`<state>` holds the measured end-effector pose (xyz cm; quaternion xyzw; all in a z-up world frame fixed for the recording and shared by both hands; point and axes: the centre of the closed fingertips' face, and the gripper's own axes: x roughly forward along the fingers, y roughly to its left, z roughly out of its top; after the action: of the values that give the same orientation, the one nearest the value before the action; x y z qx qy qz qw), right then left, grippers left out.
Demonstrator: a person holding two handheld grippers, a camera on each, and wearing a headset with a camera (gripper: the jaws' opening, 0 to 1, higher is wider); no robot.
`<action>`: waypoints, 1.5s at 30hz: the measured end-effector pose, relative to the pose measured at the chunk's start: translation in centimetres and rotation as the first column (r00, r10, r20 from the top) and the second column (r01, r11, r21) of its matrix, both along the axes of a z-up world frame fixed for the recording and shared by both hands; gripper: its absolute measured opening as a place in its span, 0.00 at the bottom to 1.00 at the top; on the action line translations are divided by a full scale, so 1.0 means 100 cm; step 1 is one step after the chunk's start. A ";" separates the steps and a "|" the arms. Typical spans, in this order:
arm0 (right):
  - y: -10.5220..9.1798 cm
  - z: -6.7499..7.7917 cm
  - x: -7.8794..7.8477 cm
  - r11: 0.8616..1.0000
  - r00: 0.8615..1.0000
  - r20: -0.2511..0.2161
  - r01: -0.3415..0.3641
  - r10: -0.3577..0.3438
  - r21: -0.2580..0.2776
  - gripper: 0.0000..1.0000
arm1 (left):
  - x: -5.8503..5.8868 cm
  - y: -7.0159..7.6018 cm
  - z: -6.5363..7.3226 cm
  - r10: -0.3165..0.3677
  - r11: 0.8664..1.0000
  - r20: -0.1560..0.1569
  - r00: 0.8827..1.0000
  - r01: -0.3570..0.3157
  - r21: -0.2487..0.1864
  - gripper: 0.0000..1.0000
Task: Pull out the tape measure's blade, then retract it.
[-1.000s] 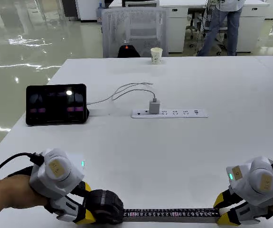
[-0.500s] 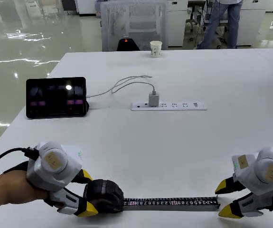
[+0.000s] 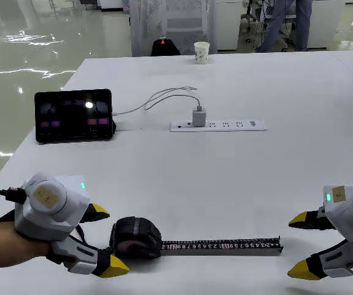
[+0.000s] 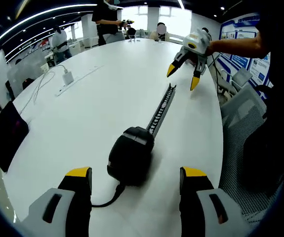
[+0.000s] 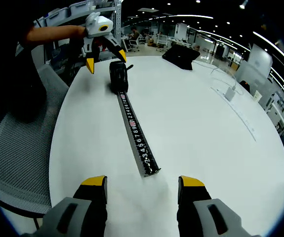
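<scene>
A black tape measure case [image 3: 135, 238] lies on the white table, its dark numbered blade [image 3: 220, 246] pulled out flat to the right. My left gripper [image 3: 104, 241] stands open just left of the case, jaws apart and clear of it; in the left gripper view the case [image 4: 131, 154] lies ahead of the yellow fingertips [image 4: 79, 173]. My right gripper [image 3: 302, 244] is open a short way right of the blade's end hook [image 3: 279, 244]. In the right gripper view the blade [image 5: 136, 136] runs away from the jaws toward the case [image 5: 118, 74].
A dark tablet [image 3: 73, 116] stands at the left with a cable. A white power strip [image 3: 218, 125] with a charger lies mid-table, a paper cup [image 3: 202, 52] at the far edge. A person stands beyond the table. The near table edge lies just below the grippers.
Both grippers have let go: the left opened and backed off the case, the right opened and drew right, off the blade end. The blade lies extended on the table.
</scene>
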<state>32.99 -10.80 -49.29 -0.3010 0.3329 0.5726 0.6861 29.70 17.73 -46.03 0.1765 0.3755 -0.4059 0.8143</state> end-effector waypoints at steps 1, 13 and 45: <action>0.000 0.002 -0.002 1.000 1.000 0.003 0.009 -0.009 0.006 0.58 | -0.002 0.000 0.002 0.011 1.000 0.002 1.000 -0.011 -0.009 0.70; 0.004 0.016 -0.019 0.991 0.994 0.001 0.111 -0.111 0.074 0.70 | -0.018 -0.011 0.013 0.112 0.990 0.037 0.993 -0.109 -0.085 0.79; 0.024 0.039 -0.050 0.896 0.933 0.009 0.342 -0.360 0.283 0.93 | -0.055 -0.035 0.024 0.384 0.904 0.116 0.916 -0.348 -0.248 0.93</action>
<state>28.01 -8.40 -45.39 -0.1546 0.2771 0.4707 0.8233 24.22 14.19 -43.60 0.0429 0.2869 -0.2690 0.9184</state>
